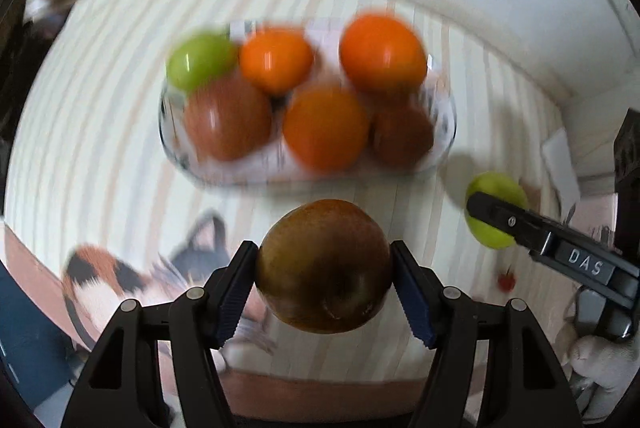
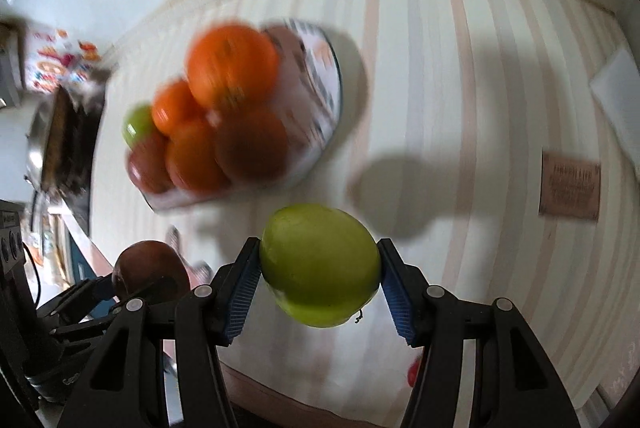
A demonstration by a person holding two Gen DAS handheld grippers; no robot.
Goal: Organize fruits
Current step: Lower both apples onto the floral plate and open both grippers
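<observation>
The striped worktop [image 1: 100, 116] runs back to a pale wall, with bare cloth on both sides of the glass bowl [image 1: 444, 148] and in front of it, toward the near edge. The bowl holds three oranges, two reddish-brown fruits and a green apple [image 1: 198, 60], heaped together and blurred. The left gripper [image 1: 324, 292] is clamped on a brown apple [image 1: 324, 264], held above the worktop just short of the bowl. The right gripper [image 2: 320, 280] is closed on a green apple [image 2: 320, 264], held over open cloth right of the bowl. Only the left view shows a calico cat [image 1: 120, 280] at the near edge; only the right view shows a brown card [image 2: 570, 188] lying far right
</observation>
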